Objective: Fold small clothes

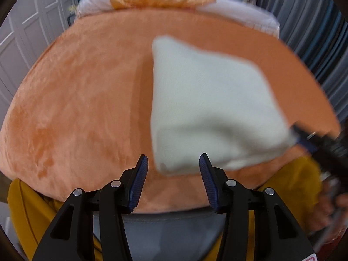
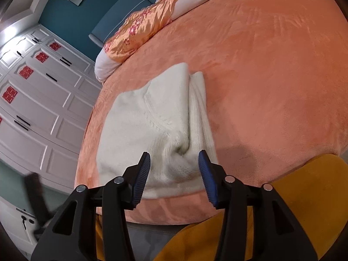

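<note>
White knit garment folded on the bed, both tools let go

The white garment (image 2: 156, 130) lies on the orange bed cover (image 2: 271, 76) near its front edge, already folded into a compact block with 1 narrow fold along its right side; probably only a last tidy or a further fold is left. Its long axis runs from the front edge toward the pillow (image 2: 141, 32). The left tool (image 1: 174, 171) hangs wide and empty, though that view is blurred; the right tool (image 2: 174, 167) stands wide over the near hem, pressing nothing.
</note>
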Motion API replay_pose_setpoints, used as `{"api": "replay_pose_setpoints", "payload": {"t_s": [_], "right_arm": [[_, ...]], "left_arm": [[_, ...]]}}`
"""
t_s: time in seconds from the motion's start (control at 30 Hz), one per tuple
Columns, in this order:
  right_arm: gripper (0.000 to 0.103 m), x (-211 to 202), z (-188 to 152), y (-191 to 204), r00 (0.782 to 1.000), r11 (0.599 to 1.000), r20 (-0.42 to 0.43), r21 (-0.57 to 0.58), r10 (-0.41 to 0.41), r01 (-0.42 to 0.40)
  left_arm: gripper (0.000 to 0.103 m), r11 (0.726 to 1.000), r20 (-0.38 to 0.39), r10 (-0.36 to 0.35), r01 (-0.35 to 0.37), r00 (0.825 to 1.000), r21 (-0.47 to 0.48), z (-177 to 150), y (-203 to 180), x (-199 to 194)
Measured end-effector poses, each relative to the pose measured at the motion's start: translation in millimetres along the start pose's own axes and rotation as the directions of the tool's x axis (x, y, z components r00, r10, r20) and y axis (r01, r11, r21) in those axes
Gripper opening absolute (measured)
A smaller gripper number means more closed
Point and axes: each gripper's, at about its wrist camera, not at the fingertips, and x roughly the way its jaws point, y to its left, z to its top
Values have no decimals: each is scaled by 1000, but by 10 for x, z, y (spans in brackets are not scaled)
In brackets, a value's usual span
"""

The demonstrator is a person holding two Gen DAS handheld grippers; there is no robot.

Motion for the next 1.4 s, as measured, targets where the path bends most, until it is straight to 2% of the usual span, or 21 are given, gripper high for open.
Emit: {"api": "replay_pose_setpoints", "payload": {"t_s": [0.07, 0.13, 0.27, 0.33, 0.37, 0.43, 0.47, 0.5, 0.57, 0.63, 0.67, 0.73, 0.8, 0.83, 0.9, 1.0, 1.07, 1.13, 1.27, 1.33, 1.4], "right_arm": [[48, 13, 18, -7, 1000, 1000, -5, -6, -5, 5], [48, 30, 46, 7, 1000, 1000, -8, -14, -7, 6], [50, 132, 188, 87, 1000, 999, -18, -39, 9, -9], [52, 294, 232, 136, 998, 998, -63, -63, 1, -5], [58, 370, 231, 133, 996, 998, -88, -66, -9, 3], [59, 541, 216, 104, 991, 995, -117, -80, -60, 51], [48, 558, 213, 122, 991, 993, -104, -99, -78, 68], [22, 544, 225, 161, 992, 990, -95, -124, -81, 69], [19, 334, 318, 262, 999, 992, -43, -120, 21, -26], [17, 8, 426, 393, 992, 984, 50, -140, 117, -108], [17, -55, 440, 410, 990, 983, 70, -148, 121, -109], [17, 38, 412, 323, 998, 987, 59, -158, 38, -28], [18, 419, 310, 127, 989, 975, -44, -181, -141, 130], [18, 579, 227, -5, 983, 976, -94, -164, -157, 140], [19, 455, 212, -12, 992, 987, -59, -126, -113, 105], [22, 210, 274, 102, 988, 984, -12, -92, -151, 149], [23, -24, 339, 331, 982, 970, 67, -158, -176, 184], [23, -115, 390, 566, 988, 964, 74, -221, -132, 145], [23, 51, 424, 1131, 1000, 939, -2, -342, -26, 24], [23, 409, 325, 1395, 995, 912, -88, -410, -36, -3], [23, 801, 148, 1424, 977, 895, -194, -447, -93, -4]], "left_arm": [[47, 1000, 73, -18, 19, 997, -10, 104, -20, -191], [48, 1000, 104, -19, 19, 994, 0, 192, -61, -215], [48, 1000, 10, -4, 4, 1000, -26, 265, -55, 216], [48, 998, -39, 7, -9, 999, -55, 238, 6, 421], [50, 997, -67, 14, -19, 998, -69, 211, 39, 516], [52, 996, -90, 6, -13, 996, -88, 137, 68, 594], [52, 996, -99, 0, -9, 995, -93, 120, 83, 617], [52, 995, -103, 0, -10, 995, -95, 111, 94, 627], [52, 996, -96, 14, -22, 995, -83, 80, 78, 607], [53, 997, -90, 19, -25, 996, -67, 81, 43, 609], [53, 998, -84, 14, -19, 996, -62, 82, 30, 607], [53, 998, -84, 31, -35, 996, -47, 82, 15, 637], [54, 999, -100, 31, -35, 995, -40, 80, 26, 715], [55, 999, -109, 23, -28, 994, -45, 65, 31, 741], [55, 999, -103, 31, -35, 994, -40, 53, 35, 722], [54, 999, -93, 14, -18, 996, -37, 52, 66, 605], [54, 998, -71, -12, 7, 997, -69, 63, 138, 490], [54, 995, -46, -25, 20, 999, -95, 84, 201, 370], [54, 993, 22, 25, -22, 999, -116, 182, 303, 144], [54, 991, 40, 40, -34, 998, -127, 222, 353, 88], [54, 989, 50, 49, -41, 998, -141, 246, 420, 52]]}}
